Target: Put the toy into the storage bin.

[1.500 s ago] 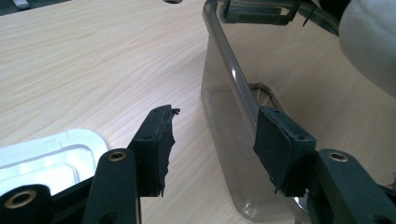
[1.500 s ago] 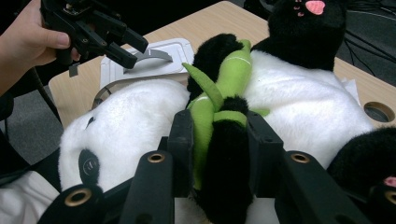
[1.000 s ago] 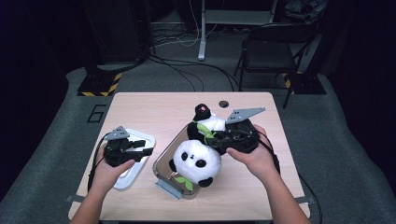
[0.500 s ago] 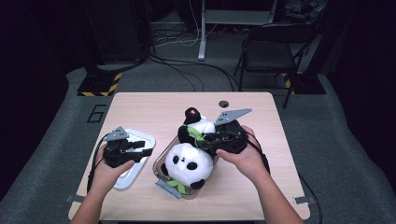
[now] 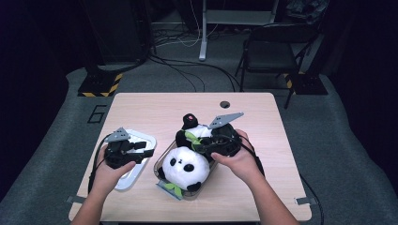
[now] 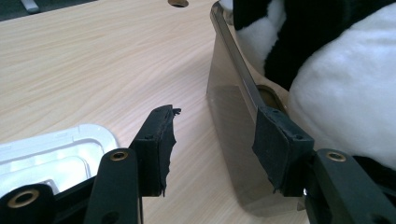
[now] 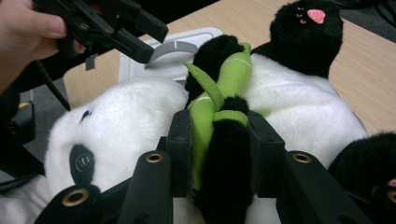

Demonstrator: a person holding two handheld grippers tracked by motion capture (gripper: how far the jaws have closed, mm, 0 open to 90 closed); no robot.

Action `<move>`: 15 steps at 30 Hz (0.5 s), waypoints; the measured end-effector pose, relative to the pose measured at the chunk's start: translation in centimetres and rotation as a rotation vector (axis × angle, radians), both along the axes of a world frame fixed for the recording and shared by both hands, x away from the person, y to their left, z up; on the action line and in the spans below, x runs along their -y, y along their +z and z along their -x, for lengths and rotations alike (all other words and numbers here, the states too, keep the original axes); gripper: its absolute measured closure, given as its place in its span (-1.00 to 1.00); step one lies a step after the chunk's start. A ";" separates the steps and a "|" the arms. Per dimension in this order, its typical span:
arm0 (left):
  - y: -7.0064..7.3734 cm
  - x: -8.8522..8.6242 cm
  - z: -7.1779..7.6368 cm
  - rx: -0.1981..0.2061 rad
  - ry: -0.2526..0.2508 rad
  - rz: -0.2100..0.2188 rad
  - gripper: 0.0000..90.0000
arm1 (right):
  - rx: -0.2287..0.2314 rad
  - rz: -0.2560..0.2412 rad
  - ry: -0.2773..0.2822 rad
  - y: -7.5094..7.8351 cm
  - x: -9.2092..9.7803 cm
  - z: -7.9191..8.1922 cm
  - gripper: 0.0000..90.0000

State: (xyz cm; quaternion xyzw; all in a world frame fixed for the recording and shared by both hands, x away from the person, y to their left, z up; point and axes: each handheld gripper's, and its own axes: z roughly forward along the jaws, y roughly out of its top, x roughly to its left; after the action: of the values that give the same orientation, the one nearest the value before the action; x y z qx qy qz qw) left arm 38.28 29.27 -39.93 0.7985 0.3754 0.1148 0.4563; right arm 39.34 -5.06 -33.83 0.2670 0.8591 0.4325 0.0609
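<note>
Here, panda: the plush panda (image 5: 185, 161) is lying in the clear tub (image 5: 159, 161) near the middle of the surface (image 5: 141, 108), its white head toward the person and its black hind feet pointing away.
Panda's grip point: the right tool (image 7: 219, 135) is pinching a black paw (image 7: 226, 154) and the green bamboo sprig (image 7: 233, 74) stitched to it, jaws pressed against both sides.
Tub: it is sitting just right of the white lid (image 5: 136, 161), and the toy is bulging above its rim, so it is looking only partly seated.
Left tool: the left tool (image 6: 212, 140) is spread wide, its jaws straddling the tub's near wall without closing on it; one pad is outside over the wood, the other is inside beside the white fur.
Lid: it is resting flat on the surface under the left hand (image 5: 110, 173), off the tub.
Step in hand: judging by this, the toy is being pushed down into the tub while the left tool is standing ready to steady the wall.
Next move: likely tucking the paw and feet below the rim, releasing the right tool, then bringing the lid across; the soft filling may be springing back up.
</note>
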 end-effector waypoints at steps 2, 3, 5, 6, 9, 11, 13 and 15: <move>0.0 0.2 0.0 0.003 -0.006 0.000 0.06 | 0.007 0.013 -0.009 -0.3 0.0 -0.1 0.46; 0.1 0.3 0.1 0.003 -0.011 -0.005 0.06 | 0.002 0.016 -0.014 -0.5 0.0 -0.1 0.46; 0.1 0.6 0.2 0.007 -0.020 -0.003 0.05 | -0.007 0.013 -0.020 -1.0 0.1 -0.4 0.46; 0.2 0.7 0.2 0.006 -0.025 -0.003 0.05 | -0.011 0.008 -0.024 -1.2 0.2 -0.4 0.46; 0.2 1.1 0.3 0.007 -0.034 -0.001 0.03 | -0.023 -0.001 -0.029 -1.7 0.2 -0.7 0.46; 0.3 1.4 0.4 0.007 -0.046 -0.002 0.02 | -0.024 -0.001 -0.031 -2.0 0.2 -0.8 0.45; 0.4 1.6 0.6 0.008 -0.052 0.003 0.02 | -0.030 -0.002 -0.032 -2.3 0.2 -0.9 0.45; 0.5 1.9 0.7 0.007 -0.065 0.012 0.01 | -0.021 0.004 -0.027 -2.5 0.1 -1.0 0.45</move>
State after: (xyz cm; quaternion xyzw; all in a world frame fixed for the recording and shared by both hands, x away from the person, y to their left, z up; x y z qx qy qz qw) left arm 37.62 27.39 -39.45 0.8072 0.3483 0.1003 0.4660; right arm 40.34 -5.14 -36.36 0.2829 0.8569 0.4269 0.0584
